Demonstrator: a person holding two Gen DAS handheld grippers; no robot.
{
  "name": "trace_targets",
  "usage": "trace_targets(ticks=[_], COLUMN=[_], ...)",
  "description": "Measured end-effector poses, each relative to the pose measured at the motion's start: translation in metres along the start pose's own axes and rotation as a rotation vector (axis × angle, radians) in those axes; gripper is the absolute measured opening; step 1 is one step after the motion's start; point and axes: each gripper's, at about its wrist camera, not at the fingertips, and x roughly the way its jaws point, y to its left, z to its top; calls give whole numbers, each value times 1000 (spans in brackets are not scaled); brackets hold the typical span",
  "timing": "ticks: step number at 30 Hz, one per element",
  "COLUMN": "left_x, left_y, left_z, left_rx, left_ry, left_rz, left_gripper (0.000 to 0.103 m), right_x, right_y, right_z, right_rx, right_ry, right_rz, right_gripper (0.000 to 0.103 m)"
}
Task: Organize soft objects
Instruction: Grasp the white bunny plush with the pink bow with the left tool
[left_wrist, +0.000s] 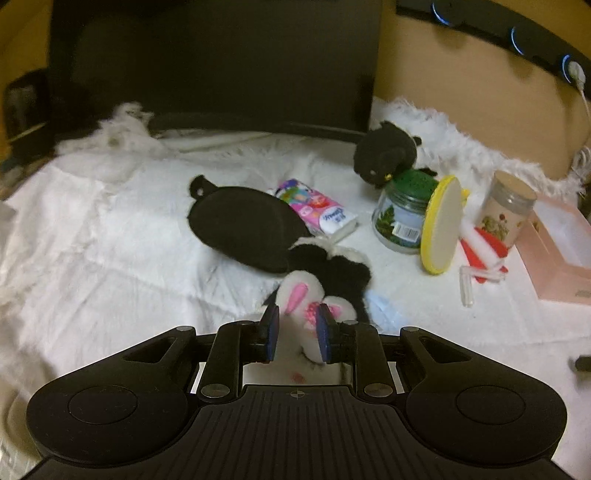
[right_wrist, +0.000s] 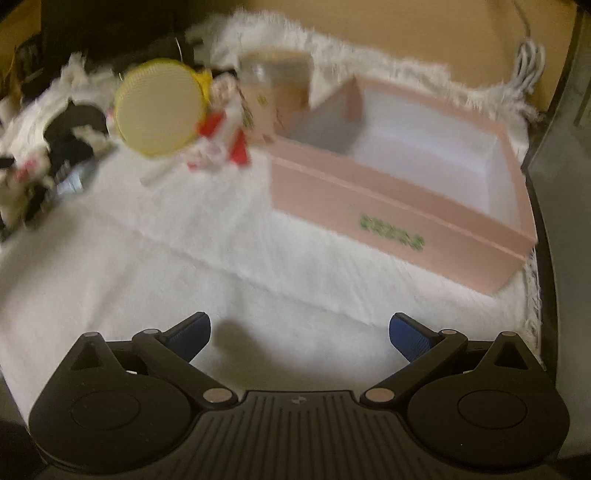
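Both views were dim and warm-tinted, with fisheye bending and darkening toward the edges. The right wrist view was smeared by motion blur, worst at ten o'clock around the yellow disc (right_wrist: 159, 107). The left wrist view stayed fairly sharp, with only soft shadows on the white fur cover (left_wrist: 110, 258).

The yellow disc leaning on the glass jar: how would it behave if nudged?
The yellow disc stands on its edge against the jar, so it would probably tip flat or roll. It looks thin and light. The jar may shift too.
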Motion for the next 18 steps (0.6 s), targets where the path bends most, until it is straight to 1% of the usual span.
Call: trace_targets(ticks=[2,4,6,7,8,9,10,11,13,15,16,18], left_x=[14,25,38,45,46,50,51,56,70,84,86,85], left_y=[1,5,-6,-3,-5,-11,-9,-9,-1,9,13,14], left_z=[6,9,16,18,17,18,18,19,21,21,21,19], left_rx=[-7,8,103,159,209,256,272,275,246,173,147,151], left_ry=[17,35,71,88,103,119,121,117,142,176,175,154], left_rz=[-50,-75,-109,-127,-140,-156,-163,-150,-121,-150,-167,-194], left_gripper=[25,32,54,60,72,82,83,83,81,85,84,83], right_x=[-7,-10,-14,-15,-16,-17,-18,-20,-24,-26,-28,-28], right_y=[16,33,51,57,64,71,76,82,90,96,98,101], right_z=[8,16,27,31,35,39,42,44,46,45,44,42], right_rx=[29,53,62,62,58,50,42,32,23,26,29,27], right_ry=[-34,-60,-88,-98,-104,-107,-109,-113,-125,-141,-146,-143], right_rz=[11,24,30,28,27,28,27,22,4,-16,-25,-39], right_gripper=[103,103,103,103,103,103,103,103,103,103,103,103])
